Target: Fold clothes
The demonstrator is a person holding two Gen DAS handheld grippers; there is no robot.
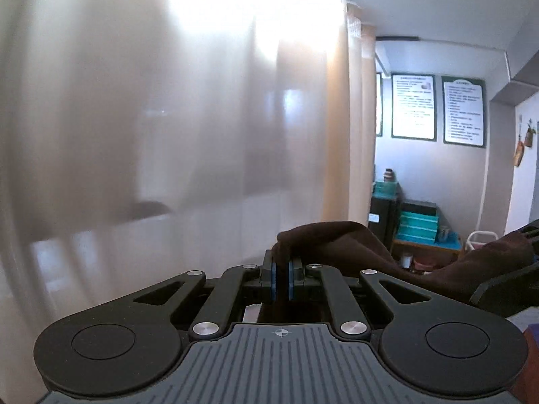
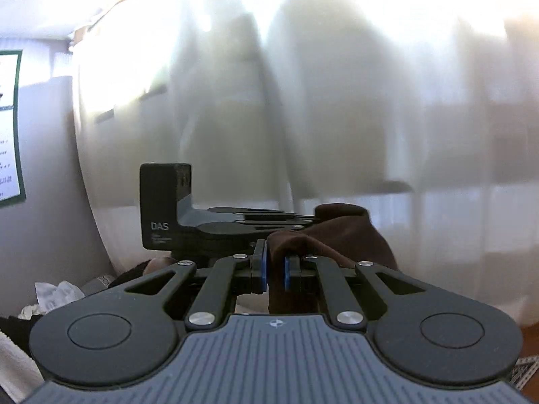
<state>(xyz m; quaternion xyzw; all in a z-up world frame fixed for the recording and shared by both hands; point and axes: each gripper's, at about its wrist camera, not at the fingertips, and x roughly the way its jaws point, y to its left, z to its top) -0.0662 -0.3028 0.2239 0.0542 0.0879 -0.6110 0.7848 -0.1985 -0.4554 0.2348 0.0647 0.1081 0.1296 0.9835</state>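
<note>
A dark brown garment (image 1: 340, 245) is held up in the air between both grippers. My left gripper (image 1: 281, 281) is shut on one edge of it, and the cloth bunches over the blue pads and stretches away to the right. At the right edge of the left wrist view the other gripper (image 1: 525, 235) shows with the cloth running to it. In the right wrist view my right gripper (image 2: 275, 271) is shut on the brown garment (image 2: 337, 235), which drapes over the right finger. The left gripper's black body (image 2: 215, 222) sits just beyond, to the left.
Sheer white curtains (image 1: 168, 118) fill the background of both views. Framed notices (image 1: 413, 106) hang on the far wall above teal bins and a shelf (image 1: 417, 225). Crumpled pale and dark laundry (image 2: 57, 294) lies low at the left of the right wrist view.
</note>
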